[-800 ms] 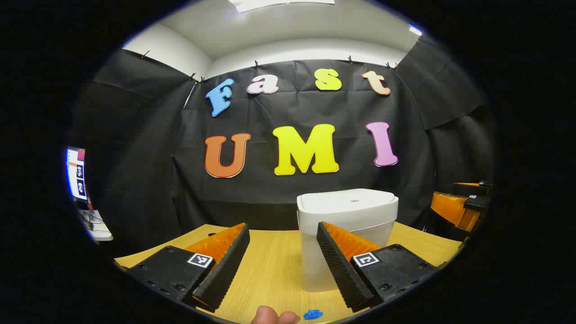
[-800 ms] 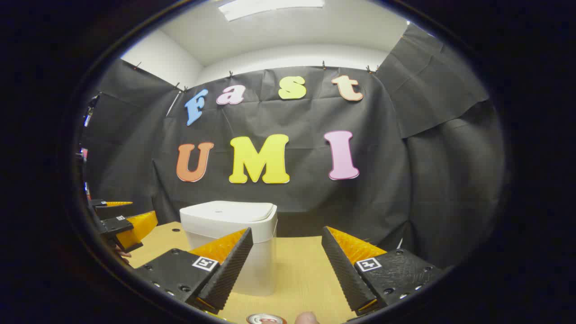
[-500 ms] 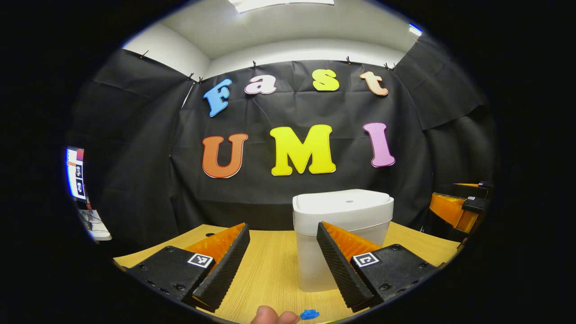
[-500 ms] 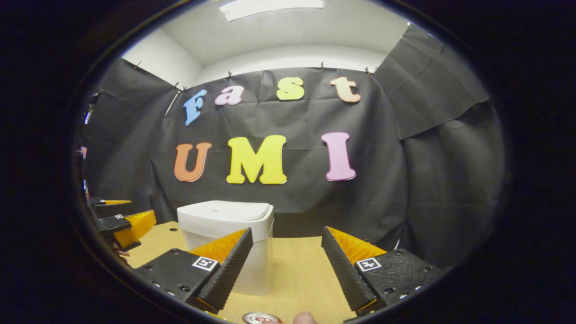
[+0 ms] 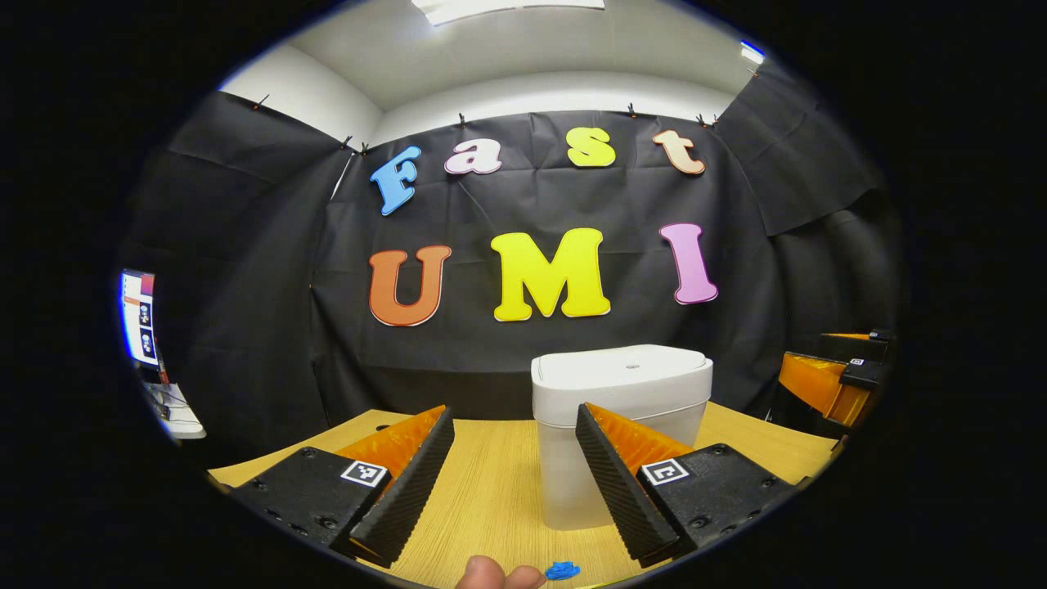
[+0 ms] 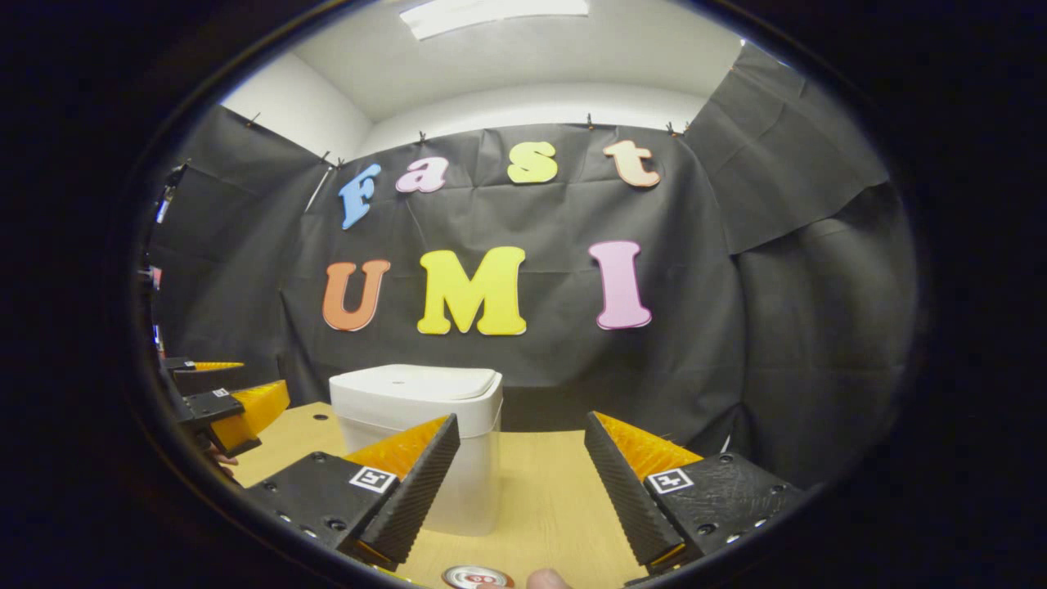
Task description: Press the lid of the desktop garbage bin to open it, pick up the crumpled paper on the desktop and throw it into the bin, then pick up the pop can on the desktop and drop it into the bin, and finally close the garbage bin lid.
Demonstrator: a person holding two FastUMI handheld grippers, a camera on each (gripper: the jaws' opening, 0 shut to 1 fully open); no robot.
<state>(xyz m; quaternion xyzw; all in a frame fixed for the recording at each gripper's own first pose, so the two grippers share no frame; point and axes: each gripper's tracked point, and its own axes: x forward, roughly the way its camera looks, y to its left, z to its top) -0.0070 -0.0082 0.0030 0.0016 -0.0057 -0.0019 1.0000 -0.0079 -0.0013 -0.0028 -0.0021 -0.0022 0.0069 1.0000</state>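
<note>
White garbage bin point(image 5: 619, 433) on wooden desk point(image 5: 499, 483), lid point(image 5: 626, 362) shut. Left gripper point(image 5: 511, 483) and right gripper point(image 6: 515, 487) both wide open, empty, short of bin. Pop can point(image 6: 478, 578) near right gripper, blue crumpled paper point(image 5: 562, 570) near left. Step: press lid top squarely, one fingertip, firm push.

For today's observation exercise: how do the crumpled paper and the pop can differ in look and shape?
The crumpled paper is blue and irregular; the pop can shows a round silvery top with red. The paper lies before the left gripper, the can before the right gripper. Both rest on the wooden desktop.
</note>
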